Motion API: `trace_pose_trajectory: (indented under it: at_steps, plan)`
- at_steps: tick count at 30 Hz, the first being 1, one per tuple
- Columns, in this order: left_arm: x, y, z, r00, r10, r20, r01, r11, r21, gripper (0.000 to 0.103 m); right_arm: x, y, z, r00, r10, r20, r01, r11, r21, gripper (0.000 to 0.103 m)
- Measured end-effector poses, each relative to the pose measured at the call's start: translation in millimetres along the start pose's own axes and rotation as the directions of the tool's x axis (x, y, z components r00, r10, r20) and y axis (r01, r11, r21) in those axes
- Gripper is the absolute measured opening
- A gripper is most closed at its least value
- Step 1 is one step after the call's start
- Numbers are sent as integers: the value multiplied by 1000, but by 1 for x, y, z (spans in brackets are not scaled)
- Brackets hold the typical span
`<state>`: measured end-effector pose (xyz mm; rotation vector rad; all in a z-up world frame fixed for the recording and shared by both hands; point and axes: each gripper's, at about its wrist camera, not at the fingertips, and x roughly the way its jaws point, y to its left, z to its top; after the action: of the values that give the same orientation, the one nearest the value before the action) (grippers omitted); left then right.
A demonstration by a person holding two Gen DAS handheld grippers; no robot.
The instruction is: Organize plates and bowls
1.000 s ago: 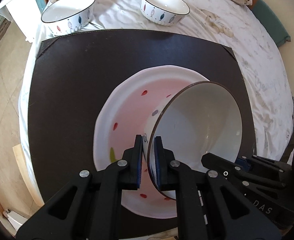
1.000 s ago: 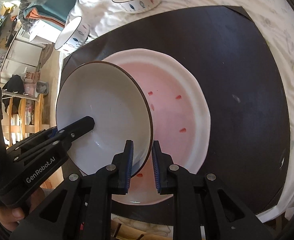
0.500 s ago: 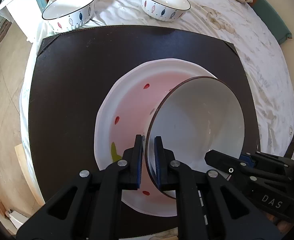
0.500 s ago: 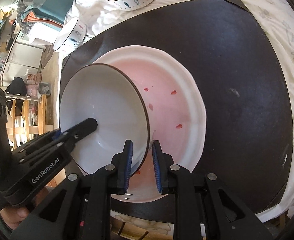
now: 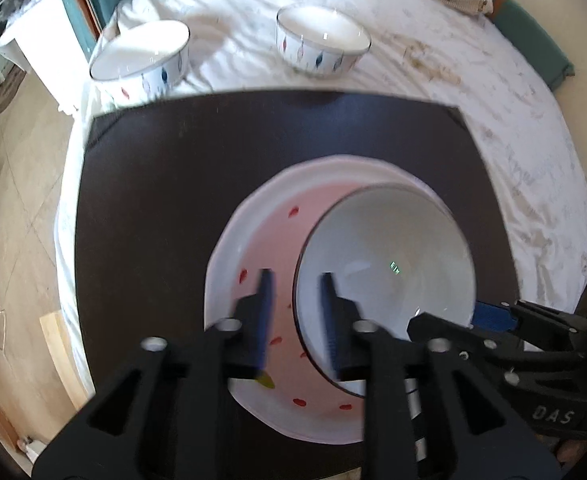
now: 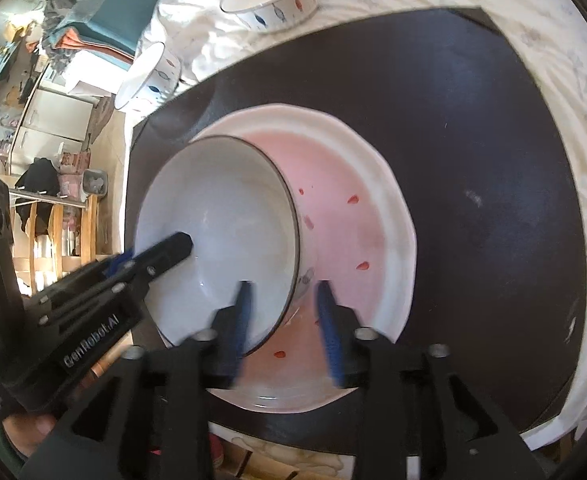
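Observation:
A white bowl (image 5: 385,260) with a dark rim rests inside the large pink plate (image 5: 261,240), toward one side of it. My left gripper (image 5: 296,280) straddles the bowl's rim, jaws opening, with a gap on each side of the rim. In the right wrist view the same bowl (image 6: 213,208) lies in the plate (image 6: 353,220). My right gripper (image 6: 283,286) straddles the opposite rim, jaws also opening, pads off the rim. Each gripper shows in the other's view: the right gripper (image 5: 453,328) and the left gripper (image 6: 173,248).
The plate lies on a dark mat (image 5: 173,180) over a white wrinkled cloth (image 5: 513,140). Two patterned white bowls (image 5: 145,56) (image 5: 321,40) stand behind the mat. Folded teal fabric (image 6: 105,0), furniture and floor lie beyond the cloth's left edge.
Both grippers were shut on the bowl's rim and their jaws have now spread off it. The bowl has come down from a tilt into the plate.

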<state>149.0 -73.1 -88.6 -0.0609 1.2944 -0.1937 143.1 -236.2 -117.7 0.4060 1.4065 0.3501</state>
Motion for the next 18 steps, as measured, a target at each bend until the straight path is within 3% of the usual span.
trace_pose_trajectory:
  at_steps: [1,3,5,8,12,18]
  plan:
    - [-4,0,2,1000,4,26,-4,1000,-3,42,-3,0,0,1000,8,15,-8,1000,-4,57]
    - [-13,1,4,995,51,86,-50,999,-11,65,-12,-2,0,998,32,49,-32,999,-3,69]
    - [-16,0,3,990,86,112,-86,996,-5,73,-19,-6,0,996,43,76,-43,999,1,78]
    - [-15,-4,4,984,128,122,-131,991,15,74,-30,-12,2,990,68,121,-70,997,14,87]
    - [-15,-2,5,984,142,107,-142,990,-11,74,-39,-16,8,982,76,175,-85,995,45,90]
    - [-25,7,2,974,165,152,-156,985,-71,74,-50,-9,16,970,67,235,-78,996,37,93]
